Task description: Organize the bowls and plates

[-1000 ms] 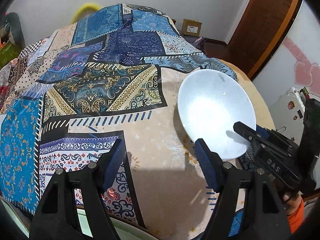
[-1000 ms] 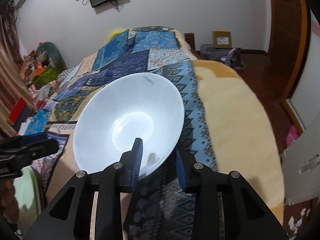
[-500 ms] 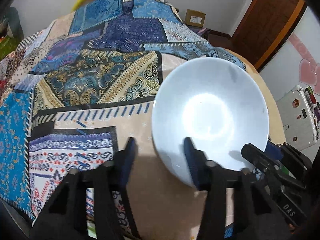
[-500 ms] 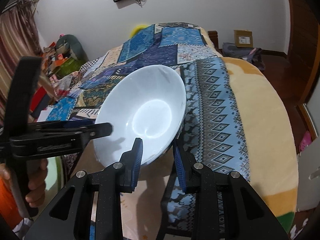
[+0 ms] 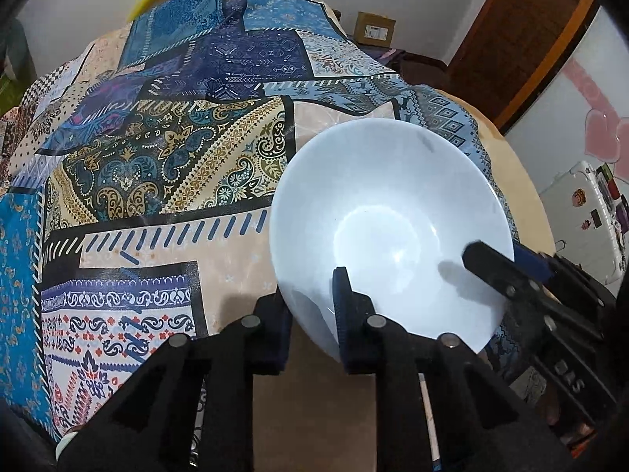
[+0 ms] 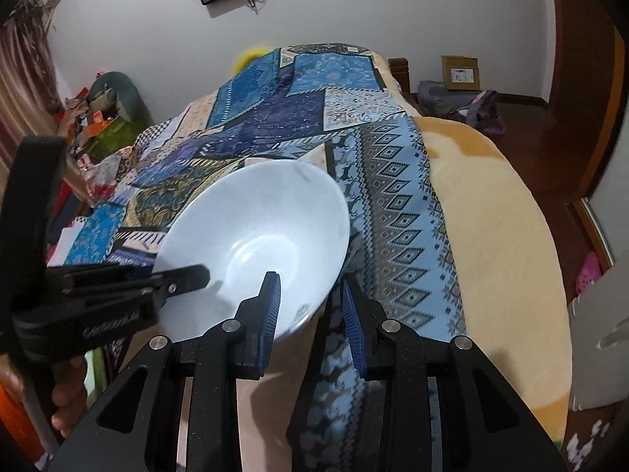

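The bowl (image 5: 389, 232) is held tilted above the bedspread (image 5: 165, 165), its open side turned up and toward both cameras. The left gripper (image 5: 314, 310) has just been closing, and its jaws are now clamped on the bowl's near-left rim. The right gripper (image 6: 310, 306) is clamped on the rim to the right of that, one finger inside the bowl and one outside. Both hands are equally near; which grip is let go is judged to decide the coming move. Beyond the bowl a patterned bedspread covers a bed; a wooden door (image 5: 523, 39) stands to the bowl's right.
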Action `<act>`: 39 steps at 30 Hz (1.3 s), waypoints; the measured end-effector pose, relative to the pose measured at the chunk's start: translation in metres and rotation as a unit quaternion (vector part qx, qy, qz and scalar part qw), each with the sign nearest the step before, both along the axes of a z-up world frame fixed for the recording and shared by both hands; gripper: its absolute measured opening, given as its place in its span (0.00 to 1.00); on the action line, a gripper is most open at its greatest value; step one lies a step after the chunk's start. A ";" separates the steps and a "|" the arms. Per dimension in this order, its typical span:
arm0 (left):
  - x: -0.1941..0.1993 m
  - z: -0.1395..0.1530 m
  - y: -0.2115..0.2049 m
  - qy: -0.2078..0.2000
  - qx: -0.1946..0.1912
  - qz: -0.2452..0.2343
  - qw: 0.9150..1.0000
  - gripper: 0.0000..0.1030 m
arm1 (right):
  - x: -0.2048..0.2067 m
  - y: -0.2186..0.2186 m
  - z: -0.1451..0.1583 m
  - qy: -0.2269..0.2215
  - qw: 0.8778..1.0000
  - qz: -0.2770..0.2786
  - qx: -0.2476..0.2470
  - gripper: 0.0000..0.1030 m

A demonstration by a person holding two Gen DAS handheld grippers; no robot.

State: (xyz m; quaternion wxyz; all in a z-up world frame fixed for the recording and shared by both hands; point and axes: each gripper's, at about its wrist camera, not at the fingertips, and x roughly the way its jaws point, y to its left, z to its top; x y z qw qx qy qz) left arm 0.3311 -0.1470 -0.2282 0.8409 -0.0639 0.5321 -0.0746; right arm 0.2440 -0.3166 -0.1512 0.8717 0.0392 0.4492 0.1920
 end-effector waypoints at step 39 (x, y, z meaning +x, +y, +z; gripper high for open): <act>-0.122 0.105 0.034 -0.081 0.005 0.011 0.997 0.19 | -0.074 0.040 0.067 -0.051 0.998 0.009 0.028 0.20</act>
